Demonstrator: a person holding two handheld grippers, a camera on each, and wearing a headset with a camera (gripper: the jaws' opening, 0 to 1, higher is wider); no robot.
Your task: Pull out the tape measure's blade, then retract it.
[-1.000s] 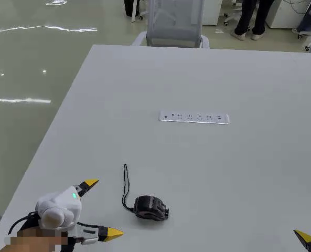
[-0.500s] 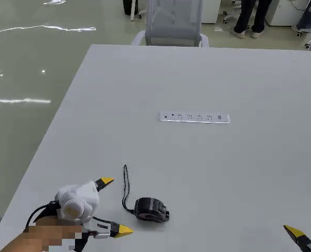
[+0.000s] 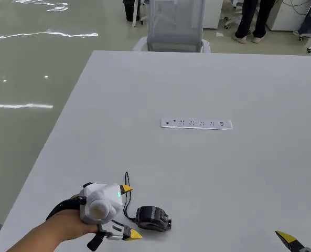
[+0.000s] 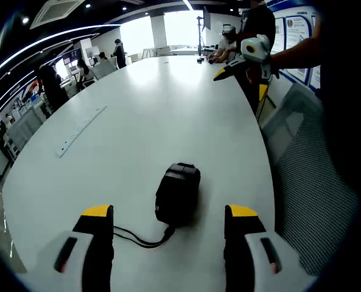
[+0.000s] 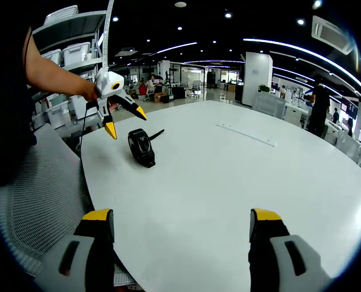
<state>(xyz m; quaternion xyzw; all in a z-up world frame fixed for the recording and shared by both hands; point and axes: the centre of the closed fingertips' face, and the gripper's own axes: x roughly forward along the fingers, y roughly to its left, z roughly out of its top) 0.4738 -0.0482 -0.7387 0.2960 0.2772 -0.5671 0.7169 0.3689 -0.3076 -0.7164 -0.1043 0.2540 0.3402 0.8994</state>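
Currently the jaws of the left gripper [image 4: 169, 213] are held spread wide and nothing is grasped by them; their yellow tips are set on either side of the tape measure [image 4: 178, 192], which is not touched by either. The tape measure, a dark compact case, is laid on the white surface [image 3: 197, 84] near its near left edge, and the blade has not yet been drawn out. A thin black cord [image 4: 137, 238] is attached to the case and is looped on the surface between the two jaws. The left gripper is gripped by a hand [image 3: 66, 223] reaching in from the near left. The jaws of the right gripper [image 5: 180, 214] are likewise kept released and empty, over the near right of the surface, well apart from the tape measure. Farther off, a white power strip [image 3: 196, 124] is laid flat around the middle of the surface, and a grey mesh chair [image 3: 175, 23] is placed at the far edge.
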